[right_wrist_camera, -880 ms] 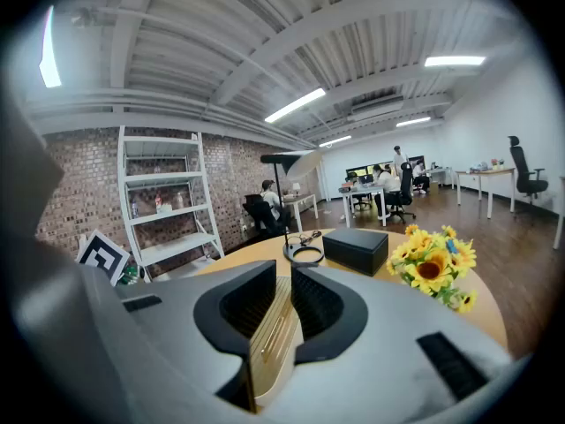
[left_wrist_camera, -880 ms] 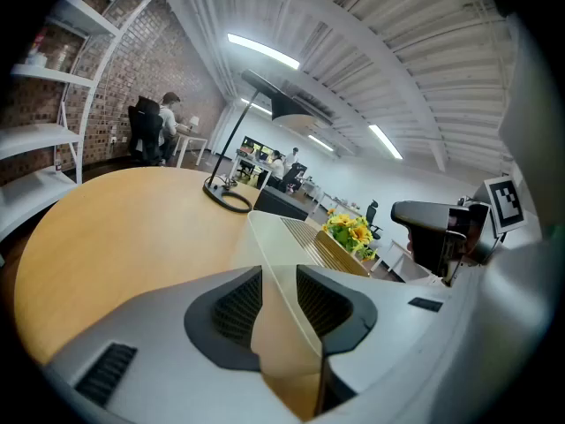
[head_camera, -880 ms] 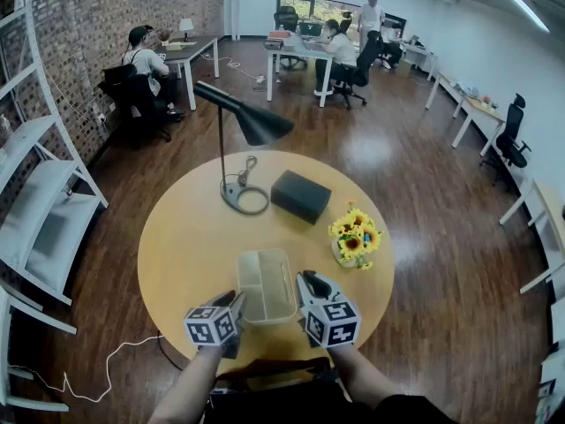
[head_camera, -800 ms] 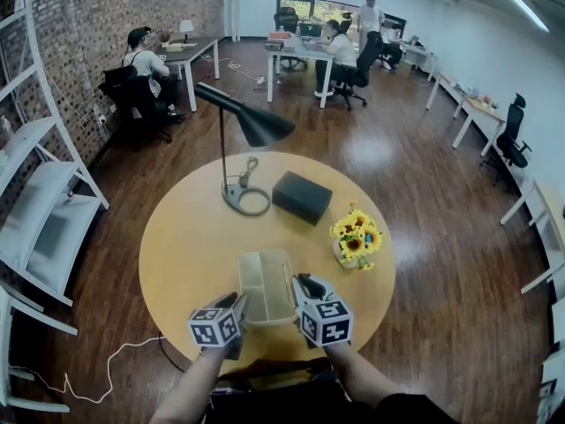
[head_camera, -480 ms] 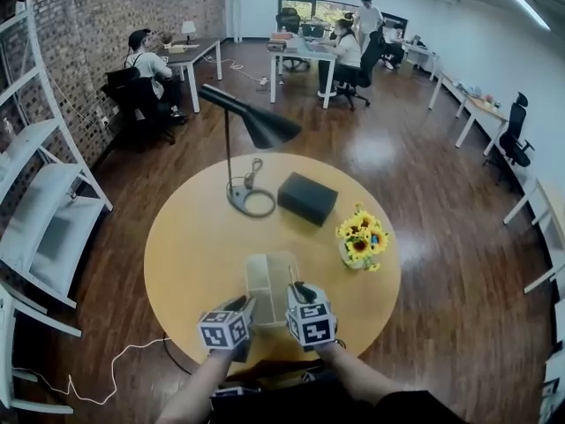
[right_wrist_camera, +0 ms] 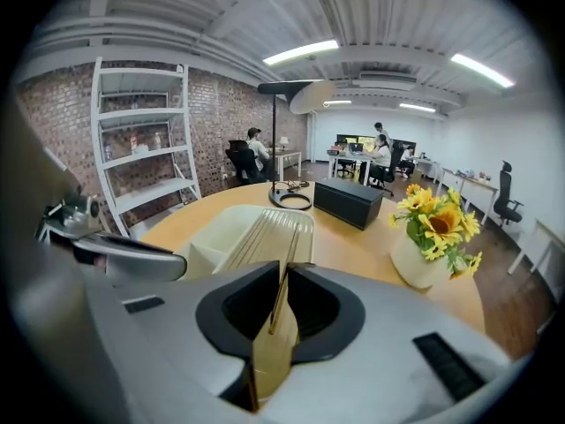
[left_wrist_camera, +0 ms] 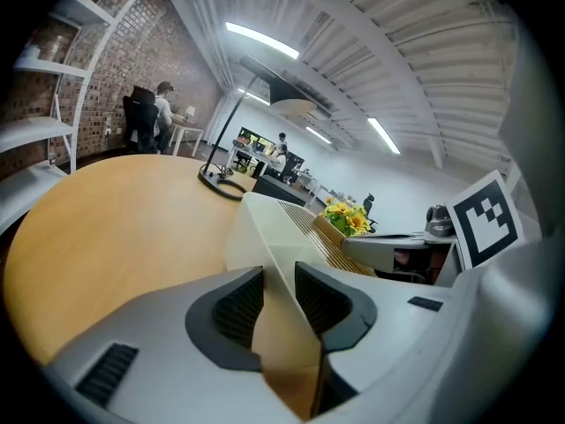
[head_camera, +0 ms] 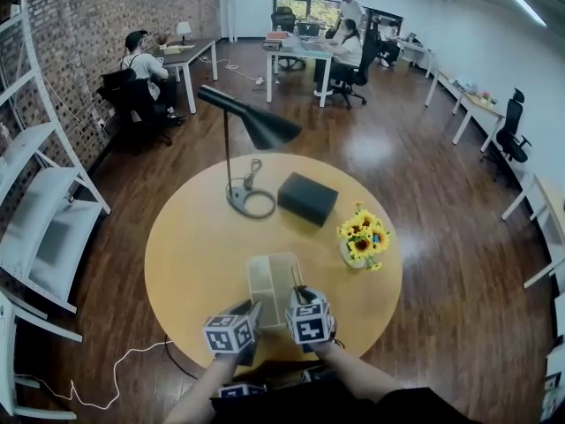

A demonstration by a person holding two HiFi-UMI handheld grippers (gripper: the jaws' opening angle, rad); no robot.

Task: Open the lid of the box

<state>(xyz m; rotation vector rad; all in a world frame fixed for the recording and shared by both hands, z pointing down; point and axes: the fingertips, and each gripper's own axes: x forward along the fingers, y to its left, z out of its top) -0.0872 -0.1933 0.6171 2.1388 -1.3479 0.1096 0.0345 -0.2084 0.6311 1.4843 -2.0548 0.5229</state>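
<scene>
A cream plastic box (head_camera: 267,283) sits near the front edge of the round wooden table (head_camera: 190,246). My left gripper (head_camera: 251,314) is shut on the box's near left wall (left_wrist_camera: 265,237), which runs between its pads (left_wrist_camera: 238,303). My right gripper (head_camera: 297,297) is shut on the thin ribbed lid (right_wrist_camera: 281,228). The lid's near edge stands between the jaws, tilted up over the box (right_wrist_camera: 216,232). From the right gripper view my left gripper (right_wrist_camera: 115,253) shows at the left. In the left gripper view my right gripper (left_wrist_camera: 393,247) lies across the lid.
A black desk lamp (head_camera: 250,124) with a round base (head_camera: 250,203), a black case (head_camera: 307,198) and a vase of sunflowers (head_camera: 363,237) stand farther back on the table. White shelving (head_camera: 35,193) is at the left. People sit at desks beyond.
My right gripper has moved left from beside the box onto the lid, whose right edge now stands raised. My left gripper has shifted slightly right against the box.
</scene>
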